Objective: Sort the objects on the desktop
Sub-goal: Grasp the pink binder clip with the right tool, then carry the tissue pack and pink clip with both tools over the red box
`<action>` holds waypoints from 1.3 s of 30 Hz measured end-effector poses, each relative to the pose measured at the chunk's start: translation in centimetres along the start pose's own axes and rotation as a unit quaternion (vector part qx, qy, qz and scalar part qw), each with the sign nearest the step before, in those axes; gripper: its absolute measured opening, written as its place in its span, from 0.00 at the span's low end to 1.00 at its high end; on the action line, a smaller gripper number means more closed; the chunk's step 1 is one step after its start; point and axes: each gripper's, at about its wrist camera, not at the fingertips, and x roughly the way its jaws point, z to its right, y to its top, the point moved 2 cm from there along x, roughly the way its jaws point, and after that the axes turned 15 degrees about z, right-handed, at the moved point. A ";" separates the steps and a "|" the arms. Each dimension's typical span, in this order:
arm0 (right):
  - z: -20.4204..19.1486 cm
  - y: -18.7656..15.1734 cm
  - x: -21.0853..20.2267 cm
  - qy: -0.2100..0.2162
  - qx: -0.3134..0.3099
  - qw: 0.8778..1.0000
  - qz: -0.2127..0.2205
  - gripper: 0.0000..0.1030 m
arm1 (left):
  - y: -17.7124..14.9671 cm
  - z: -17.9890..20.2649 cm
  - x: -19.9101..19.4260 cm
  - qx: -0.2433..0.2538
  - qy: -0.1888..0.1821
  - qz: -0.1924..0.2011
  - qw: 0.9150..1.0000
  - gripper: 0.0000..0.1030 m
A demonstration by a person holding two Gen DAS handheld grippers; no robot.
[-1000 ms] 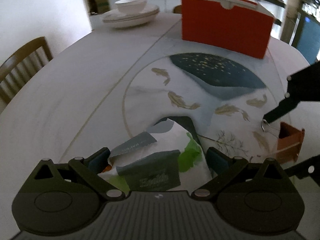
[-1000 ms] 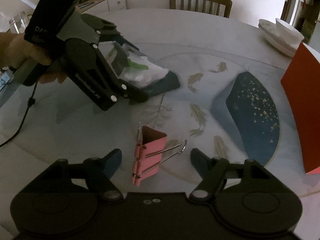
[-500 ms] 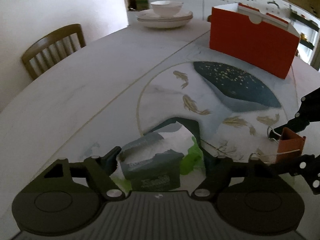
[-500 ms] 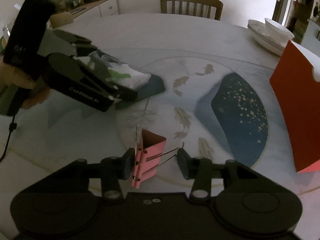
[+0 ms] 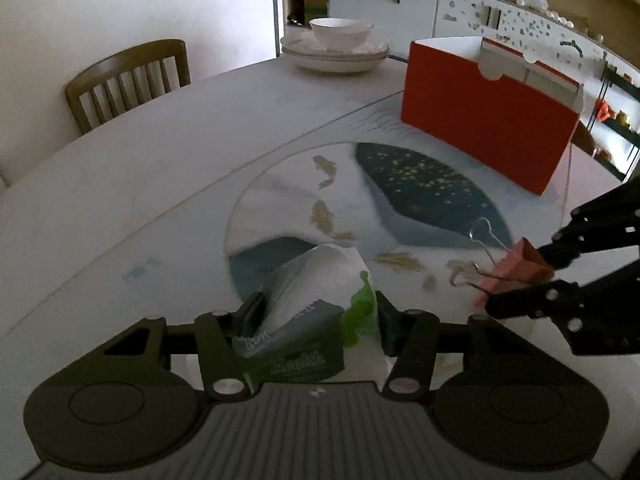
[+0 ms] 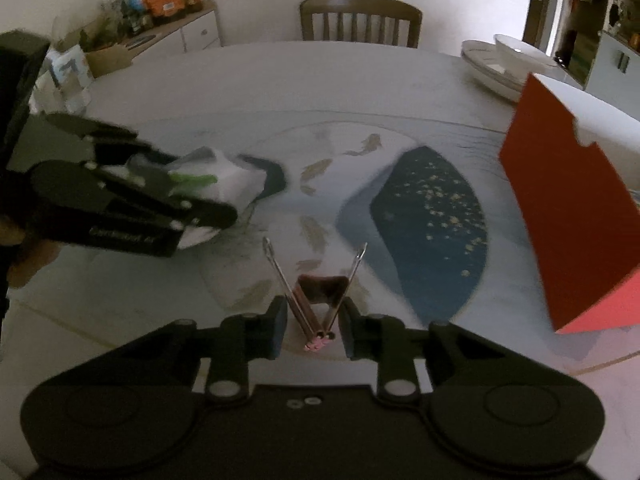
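Observation:
A soft tissue pack, white with green and dark print, sits between the fingers of my left gripper. Its jaws are closing and the pads press the pack's sides. From the right wrist view the same pack sticks out past the left gripper, just above the painted table. My right gripper is shut on a pink binder clip, whose wire handles splay upward. The clip and the right gripper also show at the right of the left wrist view.
A tall red open-top box stands at the table's far right. Stacked white plates with a bowl sit beyond it. A wooden chair stands at the far edge. A sideboard with jars and packets is behind the table.
Both grippers' jaws have closed: the left on the tissue pack, the right on the binder clip, which now stands between its fingers with handles up. Both hands shifted across the table.

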 end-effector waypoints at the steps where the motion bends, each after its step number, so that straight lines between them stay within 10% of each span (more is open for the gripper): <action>1: 0.3 0.0 -0.3 -0.001 0.003 1.000 0.003 0.26 | 0.1 0.4 -0.2 -0.004 0.002 0.001 1.000 0.53; 39: 14.4 4.0 -11.1 0.015 0.035 0.994 0.102 0.26 | 11.3 15.5 -0.9 -0.030 -0.002 0.055 0.998 0.53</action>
